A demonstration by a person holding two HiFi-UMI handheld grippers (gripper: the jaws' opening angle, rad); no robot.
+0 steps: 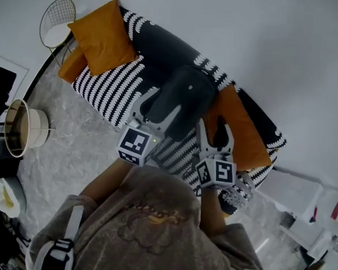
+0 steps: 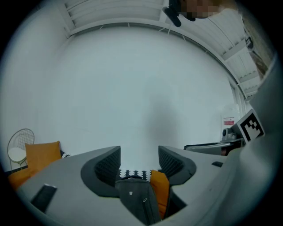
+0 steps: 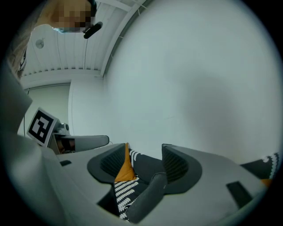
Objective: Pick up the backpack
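Note:
In the head view a dark grey backpack (image 1: pixel 185 95) stands on a sofa (image 1: pixel 112 91) with a black-and-white striped cover. My left gripper (image 1: pixel 162 107) is at the backpack's near left side, jaws open. My right gripper (image 1: pixel 216 130) is open in front of the orange cushion (image 1: pixel 243 136) just right of the backpack. In the left gripper view the backpack (image 2: pixel 135 198) shows low between the open jaws of the left gripper (image 2: pixel 139 161), untouched by the pads. In the right gripper view a grey edge of the backpack (image 3: pixel 148 194) lies below the open right gripper (image 3: pixel 143 161).
Two more orange cushions (image 1: pixel 101 36) lie at the sofa's far left end, beside a round wire side table (image 1: pixel 57 19). A round drum-shaped object (image 1: pixel 21 128) stands on the grey floor at left. White furniture with small items (image 1: pixel 318 212) is at right. A white wall is behind the sofa.

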